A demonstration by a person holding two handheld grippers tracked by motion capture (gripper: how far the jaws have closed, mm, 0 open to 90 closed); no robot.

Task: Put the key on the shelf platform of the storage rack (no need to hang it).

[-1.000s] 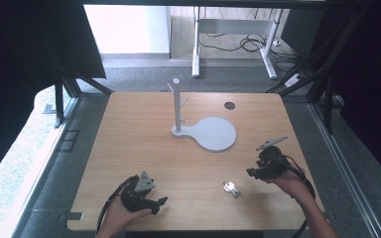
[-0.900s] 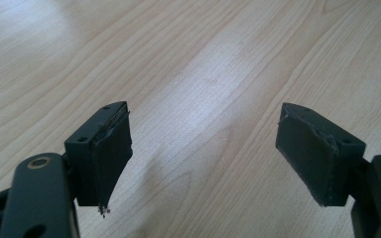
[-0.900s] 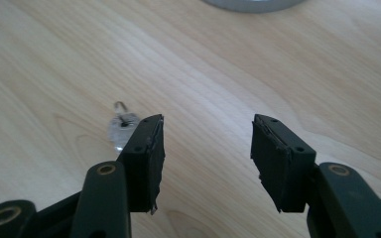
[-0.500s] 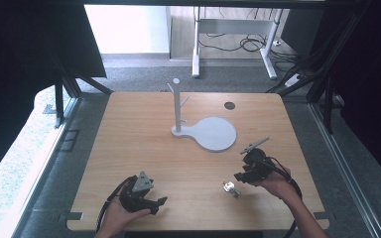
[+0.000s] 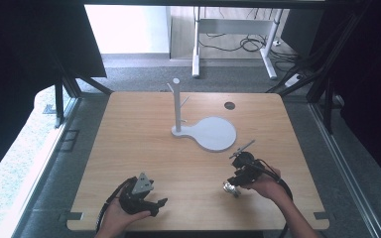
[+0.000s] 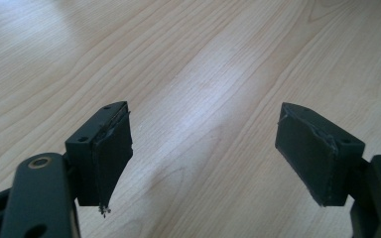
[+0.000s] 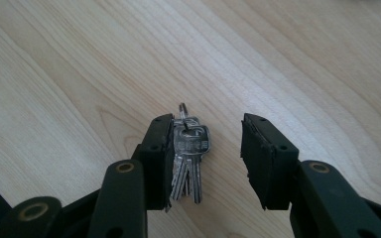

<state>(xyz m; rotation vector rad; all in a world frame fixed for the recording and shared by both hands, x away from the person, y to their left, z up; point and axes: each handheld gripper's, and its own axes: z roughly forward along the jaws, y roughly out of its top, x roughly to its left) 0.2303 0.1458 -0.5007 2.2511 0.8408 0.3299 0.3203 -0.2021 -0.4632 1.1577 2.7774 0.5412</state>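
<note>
A pale wooden table (image 5: pixel 144 148) stands on grey carpet (image 5: pixel 144 74) — dark curtains (image 5: pixel 25 49) at both sides, a white desk frame (image 5: pixel 233 34) and cables (image 5: pixel 238 44) behind.

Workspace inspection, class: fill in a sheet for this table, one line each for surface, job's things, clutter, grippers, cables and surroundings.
Surface: wooden table, with a round hole.
Job's things: bunch of keys lying flat; white stand with pegs on a round base.
Clutter: nothing seen.
Grippers: right hand-held gripper open, jaws on either side of the keys, left jaw touching them; left hand-held gripper open over bare wood.
Cables: one trails from each gripper; more on the floor beyond the table.
Surroundings: dark curtains, white desk legs, grey floor.
</note>
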